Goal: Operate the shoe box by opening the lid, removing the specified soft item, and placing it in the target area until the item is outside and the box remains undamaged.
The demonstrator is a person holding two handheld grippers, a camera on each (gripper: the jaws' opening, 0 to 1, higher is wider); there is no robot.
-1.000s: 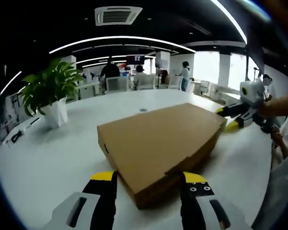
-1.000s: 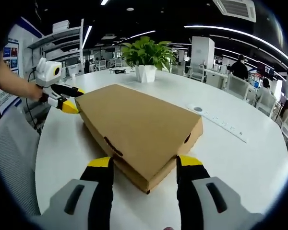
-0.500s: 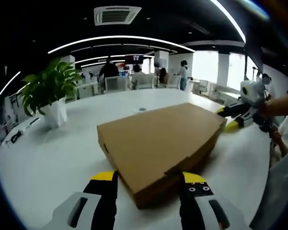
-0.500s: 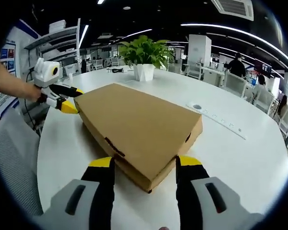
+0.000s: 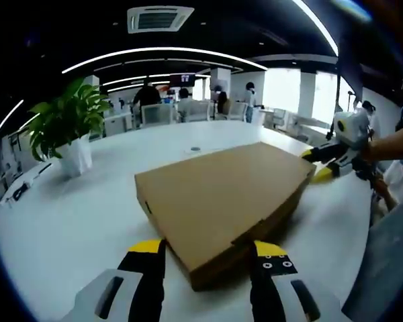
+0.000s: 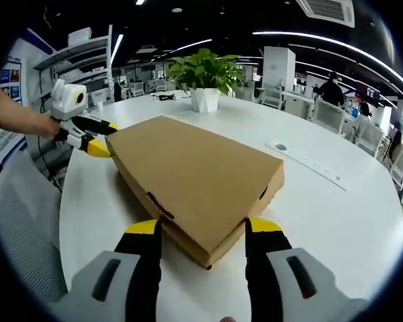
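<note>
Box: shoe box (image 5: 221, 194) lies flat on white table (image 5: 67, 221), lid closed | Left gripper (image 5: 205, 258): jaws spread wide, straddling near corner — nothing held | Right gripper (image 6: 200, 235): jaws equally spread at opposite corner — likely bracing both ends before lid lift.

An open office with curved ceiling light strips (image 5: 168, 54), a ceiling vent (image 5: 152, 18) and bright windows (image 5: 282, 90).

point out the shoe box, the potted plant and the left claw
shoe box (image 5: 221, 191), left gripper view, middle of the closed lid
potted plant (image 6: 205, 99), right gripper view, white pot
left claw (image 6: 99, 137), right gripper view, between its yellow tips
</note>
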